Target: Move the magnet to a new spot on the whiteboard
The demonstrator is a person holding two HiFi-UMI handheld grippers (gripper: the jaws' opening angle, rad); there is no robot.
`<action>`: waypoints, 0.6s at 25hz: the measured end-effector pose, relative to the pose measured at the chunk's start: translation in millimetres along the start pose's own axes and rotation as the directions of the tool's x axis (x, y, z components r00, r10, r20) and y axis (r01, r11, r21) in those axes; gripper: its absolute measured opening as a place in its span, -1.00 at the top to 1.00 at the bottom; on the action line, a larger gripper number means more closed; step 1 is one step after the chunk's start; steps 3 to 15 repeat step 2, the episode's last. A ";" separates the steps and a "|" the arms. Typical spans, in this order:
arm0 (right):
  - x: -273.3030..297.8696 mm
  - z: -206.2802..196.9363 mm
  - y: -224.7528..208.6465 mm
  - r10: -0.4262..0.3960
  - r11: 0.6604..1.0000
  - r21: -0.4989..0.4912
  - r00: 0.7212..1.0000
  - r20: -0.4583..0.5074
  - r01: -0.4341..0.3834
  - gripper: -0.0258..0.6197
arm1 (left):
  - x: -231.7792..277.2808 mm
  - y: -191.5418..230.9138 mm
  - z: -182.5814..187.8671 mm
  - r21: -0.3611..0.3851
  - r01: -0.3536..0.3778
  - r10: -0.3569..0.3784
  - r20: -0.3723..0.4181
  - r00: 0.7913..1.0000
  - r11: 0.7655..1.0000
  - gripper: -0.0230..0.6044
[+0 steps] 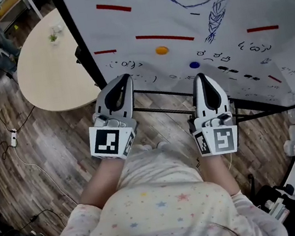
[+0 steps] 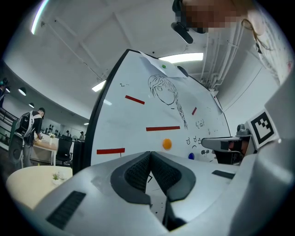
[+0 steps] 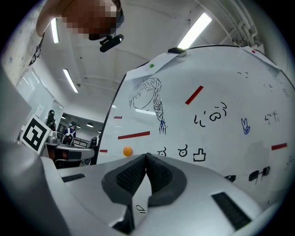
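Magnets: orange one (image 1: 162,50), blue one (image 1: 194,65)

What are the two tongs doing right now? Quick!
Left tongs: closed, holding nothing.
Right tongs: closed, holding nothing.
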State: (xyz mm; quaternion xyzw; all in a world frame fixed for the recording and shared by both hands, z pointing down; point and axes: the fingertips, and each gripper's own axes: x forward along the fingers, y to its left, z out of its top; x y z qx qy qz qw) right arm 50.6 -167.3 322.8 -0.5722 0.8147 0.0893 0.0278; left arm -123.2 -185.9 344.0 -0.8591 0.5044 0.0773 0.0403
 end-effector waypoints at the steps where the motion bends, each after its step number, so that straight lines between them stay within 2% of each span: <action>1: -0.1 -1.2 2.5 0.000 1.000 -0.001 1.000 -0.001 0.000 0.92 | -1.2 1.3 -2.6 -0.003 0.002 -0.002 -0.003 1.000 1.000 0.89; 15: -0.3 -2.5 5.0 0.000 1.000 -0.002 1.000 -0.002 0.000 0.92 | -2.5 2.6 -5.2 -0.007 0.004 -0.004 -0.006 1.000 1.000 0.89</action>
